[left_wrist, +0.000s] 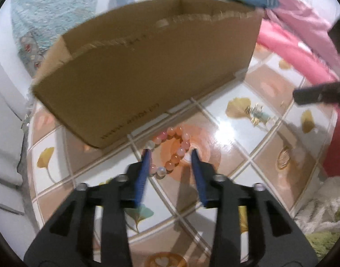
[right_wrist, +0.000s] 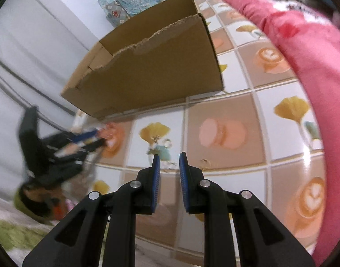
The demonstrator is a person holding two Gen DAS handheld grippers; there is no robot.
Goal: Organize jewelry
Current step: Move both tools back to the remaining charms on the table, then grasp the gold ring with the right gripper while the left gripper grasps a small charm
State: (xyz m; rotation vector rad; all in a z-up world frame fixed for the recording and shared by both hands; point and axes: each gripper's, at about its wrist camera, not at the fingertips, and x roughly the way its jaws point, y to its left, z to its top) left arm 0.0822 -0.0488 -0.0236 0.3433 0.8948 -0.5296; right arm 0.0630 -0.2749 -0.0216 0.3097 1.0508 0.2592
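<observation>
We hold the left gripper (left_wrist: 170, 152) open astride the bead bracelet (left_wrist: 170, 152) on the patterned cloth (left_wrist: 243, 120) beside the cardboard box (left_wrist: 147, 73) (light, loose, smooth beads), so we'd pinch across one strand.

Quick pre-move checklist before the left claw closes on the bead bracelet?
1. Left claw open: ok.
2. Bead bracelet between its fingers: ok, though some beads lie outside the left finger.
3. Pads touching beads: cannot tell.
4. Cardboard box top open: ok.
5. Right claw empty, apart from the gold earring: ok.
6. View sharp: not ok, blurred.
</observation>
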